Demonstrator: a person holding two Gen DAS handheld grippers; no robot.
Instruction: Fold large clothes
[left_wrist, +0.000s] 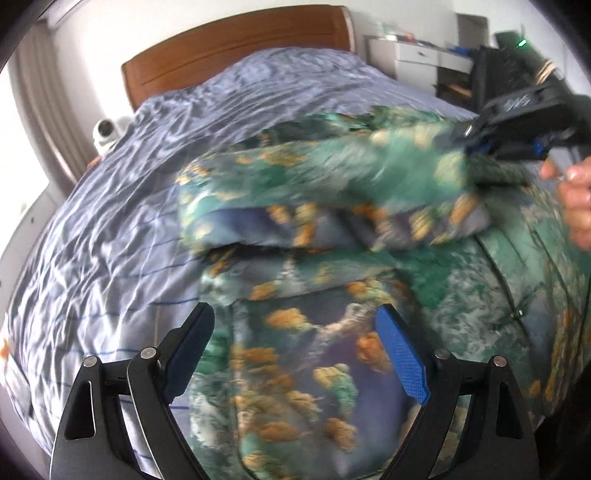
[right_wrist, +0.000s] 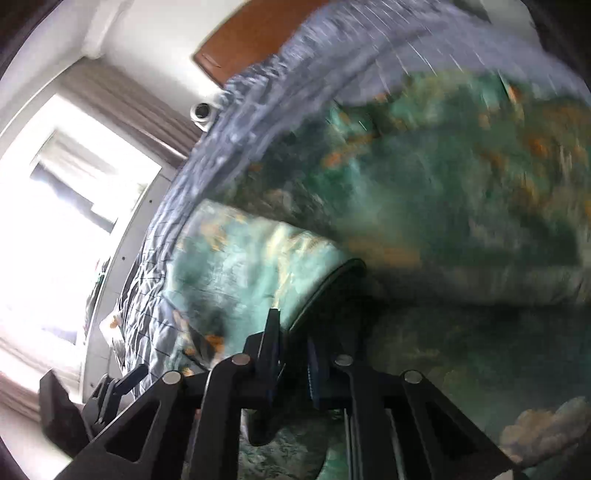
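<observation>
A large green garment (left_wrist: 295, 354) printed with orange and blue patches lies on the bed. My left gripper (left_wrist: 295, 321) is open just above its near part, holding nothing. My right gripper (left_wrist: 476, 147) is shut on the garment's sleeve (left_wrist: 332, 173) and holds it lifted across the body, blurred by motion. In the right wrist view the right gripper (right_wrist: 291, 325) is shut on the sleeve's dark cuff edge (right_wrist: 325, 284), with the garment (right_wrist: 443, 184) blurred behind.
A wrinkled blue-grey striped sheet (left_wrist: 110, 229) covers the bed. A brown wooden headboard (left_wrist: 229, 48) stands at the back. A small white camera (left_wrist: 105, 131) sits at the bed's left edge. A white drawer unit (left_wrist: 413, 55) and a dark chair (left_wrist: 498, 74) stand at back right. A bright window (right_wrist: 55, 221) is at left.
</observation>
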